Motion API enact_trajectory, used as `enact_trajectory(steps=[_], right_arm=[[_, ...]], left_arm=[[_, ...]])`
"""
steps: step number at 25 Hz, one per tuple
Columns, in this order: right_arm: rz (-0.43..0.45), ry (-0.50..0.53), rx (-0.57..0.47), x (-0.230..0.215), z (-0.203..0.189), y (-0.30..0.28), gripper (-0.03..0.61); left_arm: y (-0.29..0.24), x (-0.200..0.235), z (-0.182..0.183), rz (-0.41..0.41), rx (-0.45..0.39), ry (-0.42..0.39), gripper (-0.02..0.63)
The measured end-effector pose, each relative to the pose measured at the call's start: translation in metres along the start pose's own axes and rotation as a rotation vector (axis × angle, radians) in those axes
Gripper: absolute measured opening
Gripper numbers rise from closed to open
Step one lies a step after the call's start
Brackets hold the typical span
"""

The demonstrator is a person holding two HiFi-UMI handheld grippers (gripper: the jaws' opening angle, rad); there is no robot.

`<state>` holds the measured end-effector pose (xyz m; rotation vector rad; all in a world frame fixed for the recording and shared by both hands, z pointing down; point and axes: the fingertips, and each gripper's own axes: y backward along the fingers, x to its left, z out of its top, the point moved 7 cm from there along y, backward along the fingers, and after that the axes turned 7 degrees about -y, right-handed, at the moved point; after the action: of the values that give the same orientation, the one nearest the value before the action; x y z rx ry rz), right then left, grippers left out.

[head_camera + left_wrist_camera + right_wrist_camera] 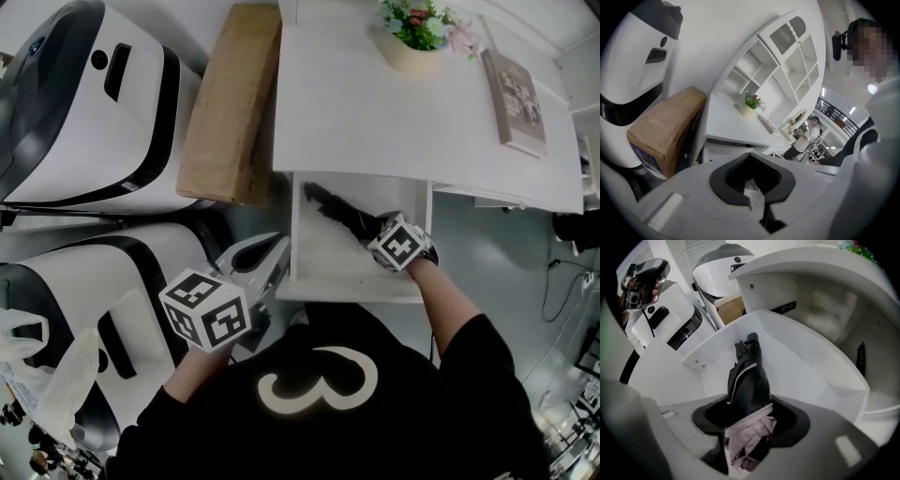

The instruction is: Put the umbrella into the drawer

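The right hand-held gripper tilts steeply down into the open drawer, clenched on the umbrella — its far end points toward the drawer's back corner. It is folded and black with pale edging, pinkish fabric bunched at the jaws. The left hand-held gripper hangs beside the drawer — closed, empty.

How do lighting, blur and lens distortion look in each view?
Head view: even light, sharp on the folded black umbrella at the open white drawer. Right gripper view: fisheye bows the drawer walls, corners vignette dark, umbrella fabric nearest the lens is soft. Left gripper view: fisheye curves the white shelf unit; a mosaic patch sits top right.
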<state>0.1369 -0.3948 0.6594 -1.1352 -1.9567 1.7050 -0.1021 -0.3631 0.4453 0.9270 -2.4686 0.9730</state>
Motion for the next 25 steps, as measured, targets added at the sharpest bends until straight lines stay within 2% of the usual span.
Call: enact_trajectory(steps=[11,15,21,25], right_arm=[[-0.04,0.044,0.137,-0.009,-0.015,-0.031,0.253],[-0.011,0.016,0.172,-0.009,-0.019,-0.035,0.276],[-0.004,-0.001,0.135,-0.005,-0.016,-0.029,0.309],[-0.017,0.001,0.064,-0.004,-0.011,-0.009,0.325]], left_arm=[[0.002,0.014,-0.011,0.029,0.02,0.033,0.008],[0.003,0.015,-0.012,0.033,0.019,0.033,0.008],[0.009,0.012,-0.013,0.03,0.017,0.03,0.007],[0.011,0.006,-0.011,0.017,0.007,0.021,0.008]])
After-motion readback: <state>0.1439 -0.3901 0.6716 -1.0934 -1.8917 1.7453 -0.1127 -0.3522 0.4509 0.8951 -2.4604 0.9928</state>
